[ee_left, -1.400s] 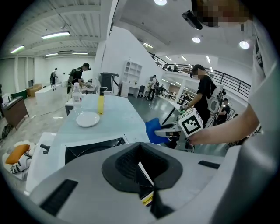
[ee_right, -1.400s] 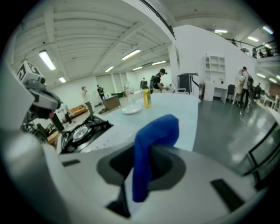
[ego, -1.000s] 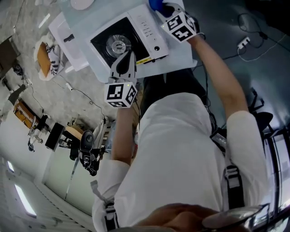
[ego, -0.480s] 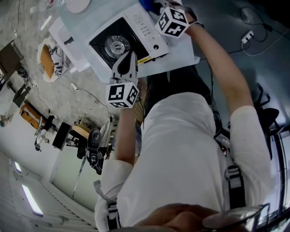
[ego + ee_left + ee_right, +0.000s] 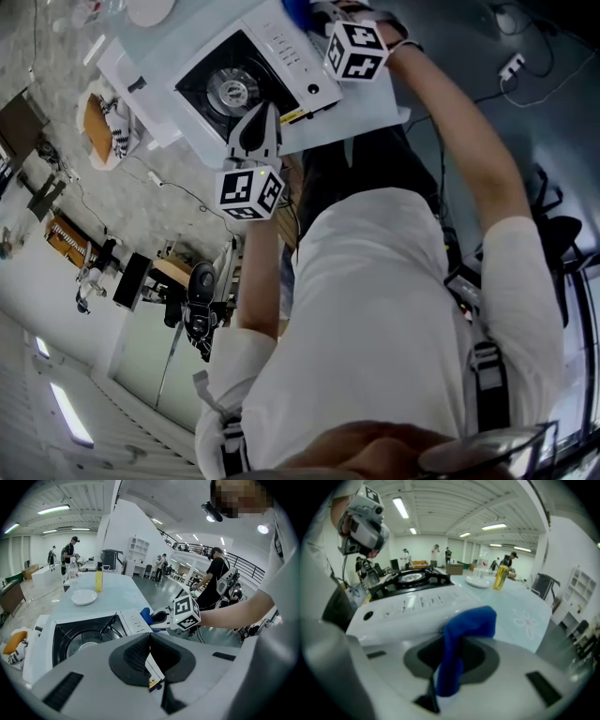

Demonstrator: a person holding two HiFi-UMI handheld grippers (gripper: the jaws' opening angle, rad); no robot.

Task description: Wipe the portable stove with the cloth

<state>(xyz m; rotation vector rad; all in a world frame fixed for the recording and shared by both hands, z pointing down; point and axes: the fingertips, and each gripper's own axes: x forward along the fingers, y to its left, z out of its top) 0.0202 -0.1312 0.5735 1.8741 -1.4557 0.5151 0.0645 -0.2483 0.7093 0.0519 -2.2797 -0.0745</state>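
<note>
Since the stove (image 5: 246, 80) sits on the counter (image 5: 375, 112), the head view puts the left tongs (image 5: 260, 117) over the stove's front edge, probably to brace it. The right tongs (image 5: 319, 13) are at its control-panel side with the blue cloth (image 5: 296, 9).

Left gripper view: tongs pressed together, nothing between, aimed at the stove's front rim.

Right gripper view: tongs pinching the cloth, folded end poking toward the panel. Contact unclear; looks staged for wiping.
</note>
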